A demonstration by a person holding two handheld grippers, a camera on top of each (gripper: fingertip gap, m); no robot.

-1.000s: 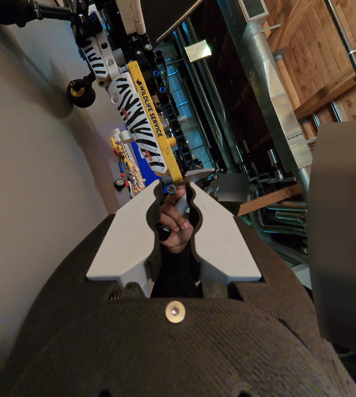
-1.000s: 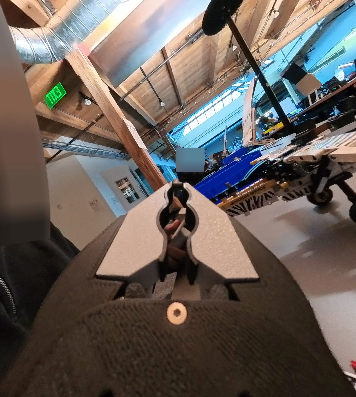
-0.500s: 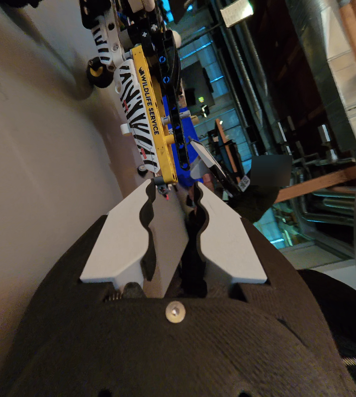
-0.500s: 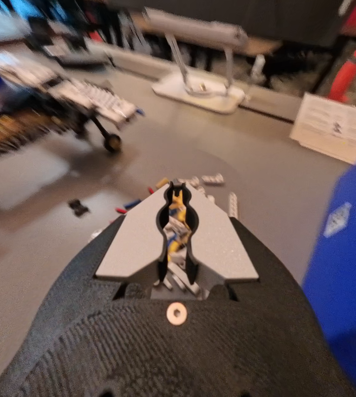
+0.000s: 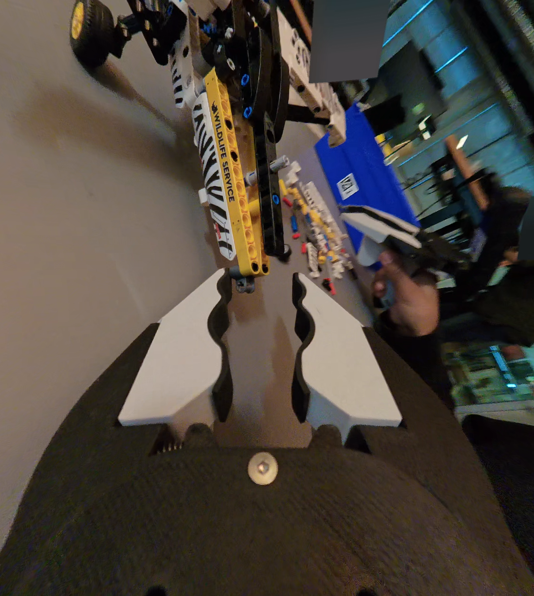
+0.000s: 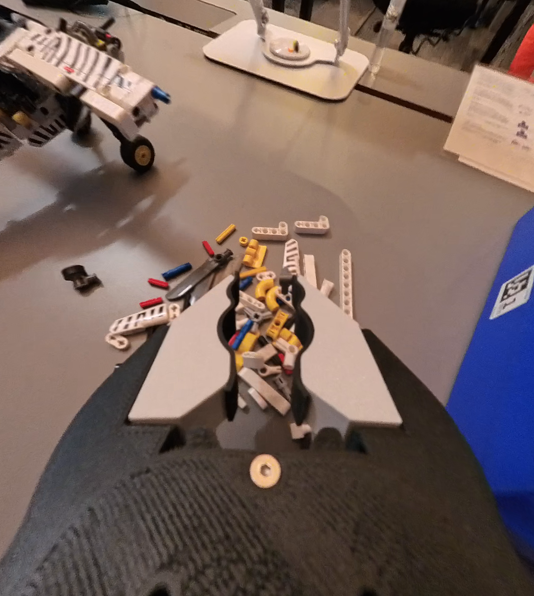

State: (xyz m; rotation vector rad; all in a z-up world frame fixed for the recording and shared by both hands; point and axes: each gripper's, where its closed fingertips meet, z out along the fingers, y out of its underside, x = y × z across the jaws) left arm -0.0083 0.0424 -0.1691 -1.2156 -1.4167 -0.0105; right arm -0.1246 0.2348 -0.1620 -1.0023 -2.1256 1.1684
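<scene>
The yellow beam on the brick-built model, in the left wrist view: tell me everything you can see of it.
The yellow beam is a long, glossy plastic bar with a row of round holes along one face and black lettering on another. It is fixed into the brick-built model, flanked by a zebra-striped white panel and a black beam. A small grey connector sits at its near end, close to the left gripper, whose open fingers do not press on it.

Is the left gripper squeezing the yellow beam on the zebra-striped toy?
No. The left gripper is open, and the yellow beam ends just beyond its fingertips, with nothing pressed between them.
</scene>
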